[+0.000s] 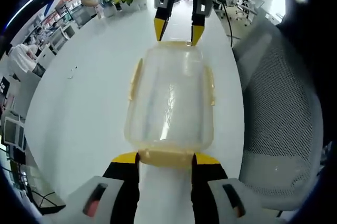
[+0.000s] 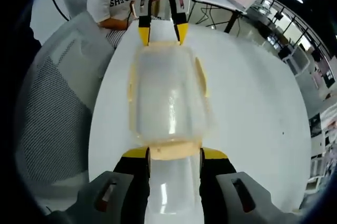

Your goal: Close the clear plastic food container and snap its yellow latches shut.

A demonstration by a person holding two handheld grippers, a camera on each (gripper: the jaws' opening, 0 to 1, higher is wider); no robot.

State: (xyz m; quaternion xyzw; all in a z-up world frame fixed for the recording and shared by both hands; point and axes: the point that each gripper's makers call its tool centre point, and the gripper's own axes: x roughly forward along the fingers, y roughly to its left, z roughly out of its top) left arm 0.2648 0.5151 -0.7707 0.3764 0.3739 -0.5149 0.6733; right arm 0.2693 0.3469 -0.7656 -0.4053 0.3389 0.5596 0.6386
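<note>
My left gripper [image 1: 166, 156] and right gripper [image 2: 174, 153] both stand with jaws spread, each straddling a yellow end latch [image 1: 166, 156] of the container [image 1: 171, 100], one at either end, tips just beside it. I cannot tell whether they touch. The white table [image 1: 84, 98] is broad and bare to one side; on the other its rim runs near the container, with a grey mesh chair [image 1: 279, 119] just beyond. The clear container lies lid-on, nothing visible inside, side latches [image 1: 135, 79] flared outward.
</note>
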